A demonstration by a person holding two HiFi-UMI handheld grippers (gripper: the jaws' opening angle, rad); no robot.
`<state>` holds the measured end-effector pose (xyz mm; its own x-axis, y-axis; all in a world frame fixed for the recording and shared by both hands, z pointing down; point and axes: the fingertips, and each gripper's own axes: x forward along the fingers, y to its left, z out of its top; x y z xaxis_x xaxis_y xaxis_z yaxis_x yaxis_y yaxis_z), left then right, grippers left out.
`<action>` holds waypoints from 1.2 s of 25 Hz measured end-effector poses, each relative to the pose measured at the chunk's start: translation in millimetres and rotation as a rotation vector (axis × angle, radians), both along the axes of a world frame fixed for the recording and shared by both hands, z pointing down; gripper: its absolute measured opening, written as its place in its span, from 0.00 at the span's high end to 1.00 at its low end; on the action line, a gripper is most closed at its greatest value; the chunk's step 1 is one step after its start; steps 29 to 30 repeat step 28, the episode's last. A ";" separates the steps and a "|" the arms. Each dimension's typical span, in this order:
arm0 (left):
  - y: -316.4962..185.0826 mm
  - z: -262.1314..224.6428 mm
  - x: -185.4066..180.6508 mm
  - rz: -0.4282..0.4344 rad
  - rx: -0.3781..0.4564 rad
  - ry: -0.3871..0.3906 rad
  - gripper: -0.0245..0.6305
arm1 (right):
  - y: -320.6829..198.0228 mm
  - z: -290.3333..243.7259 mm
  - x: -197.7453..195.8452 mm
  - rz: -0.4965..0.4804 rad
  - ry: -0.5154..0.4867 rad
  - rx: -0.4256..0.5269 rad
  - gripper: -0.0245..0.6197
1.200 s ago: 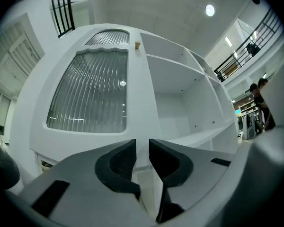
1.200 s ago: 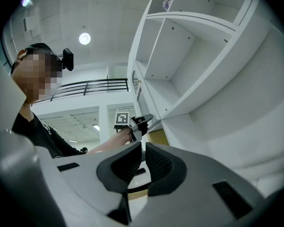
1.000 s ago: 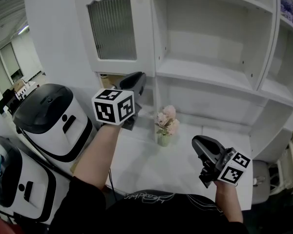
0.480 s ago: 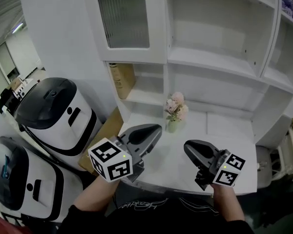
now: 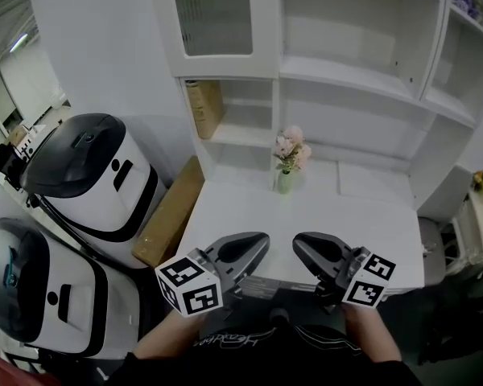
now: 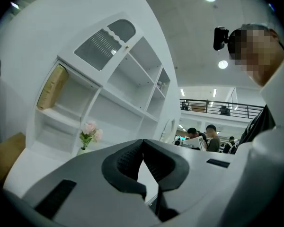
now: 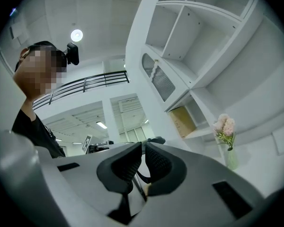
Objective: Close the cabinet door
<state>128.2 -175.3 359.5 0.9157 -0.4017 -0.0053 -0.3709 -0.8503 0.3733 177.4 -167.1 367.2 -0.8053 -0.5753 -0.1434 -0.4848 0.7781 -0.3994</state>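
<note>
Vs a second ago: the left tongs are no longer up by the lower edge of the cabinet door. They now sit low at the near edge of the counter, pointing roughly level toward the shelves. The right tongs have also come in toward the middle, so the two are side by side and close together but not touching, marker cubes toward the person. The head view has tipped too: less of the door is in frame and more of the counter front. The door, a ribbed-glass panel, is at the upper left of the cabinet, above the cubby holding the brown box. It looks flush with its frame, and neither tongs is near it. Left tongs: jaws fully together, the pads meet at the tips, nothing gripped. Right tongs: all but together at the tips, only a thin slit shows, nothing between them either. Neither touches the counter as far as I can see. The vase of pink flowers stands at the back of the counter, well clear of both. Two white-and-black bins stand on the floor to the left.
</note>
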 end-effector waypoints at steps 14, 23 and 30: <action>42.2 9.1 -17.2 -0.030 0.053 -0.055 0.93 | 42.7 4.3 -16.5 0.059 0.031 0.011 0.88; 34.4 7.7 -19.3 -0.043 0.034 -0.041 0.93 | 36.6 7.4 -17.5 0.059 0.041 -0.004 0.88; 27.4 7.5 -16.6 -0.054 0.031 -0.048 0.93 | 27.2 5.4 -15.1 0.049 0.041 -0.005 0.88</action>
